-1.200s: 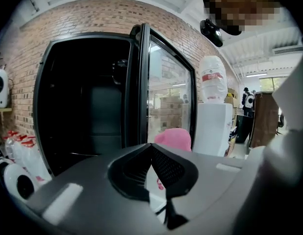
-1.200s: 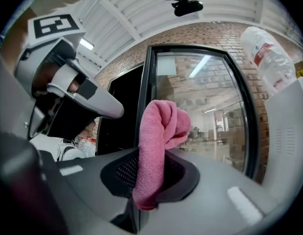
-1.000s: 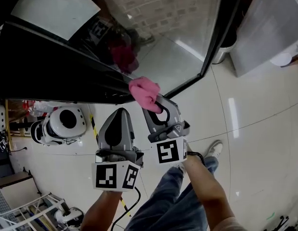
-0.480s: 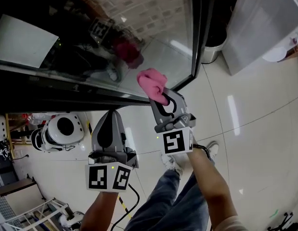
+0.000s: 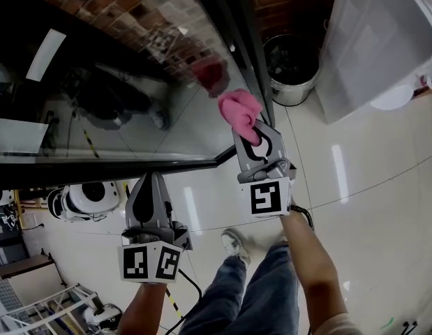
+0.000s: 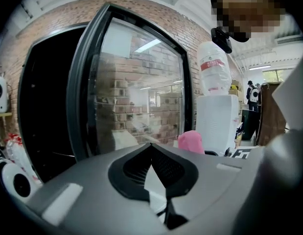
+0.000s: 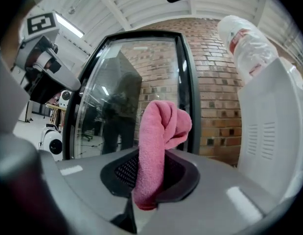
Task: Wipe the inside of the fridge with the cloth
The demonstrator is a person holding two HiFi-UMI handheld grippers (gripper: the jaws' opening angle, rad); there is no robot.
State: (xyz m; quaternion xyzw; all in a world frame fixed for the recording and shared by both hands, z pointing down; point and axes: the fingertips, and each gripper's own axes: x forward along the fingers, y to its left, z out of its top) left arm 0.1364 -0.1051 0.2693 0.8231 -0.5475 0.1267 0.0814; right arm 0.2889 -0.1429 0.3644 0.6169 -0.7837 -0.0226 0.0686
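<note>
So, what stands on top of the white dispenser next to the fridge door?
A clear water bottle with a red label stands on the white dispenser. The bottle's lower end is covered where it meets the dispenser top, so how it sits there cannot be seen.

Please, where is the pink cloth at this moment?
The pink terry cloth is clamped in the right gripper, right of centre in the head view, held up close to the edge of the black-framed glass fridge door.

Head looks down; gripper views share fridge door (image 6: 136,87).
</note>
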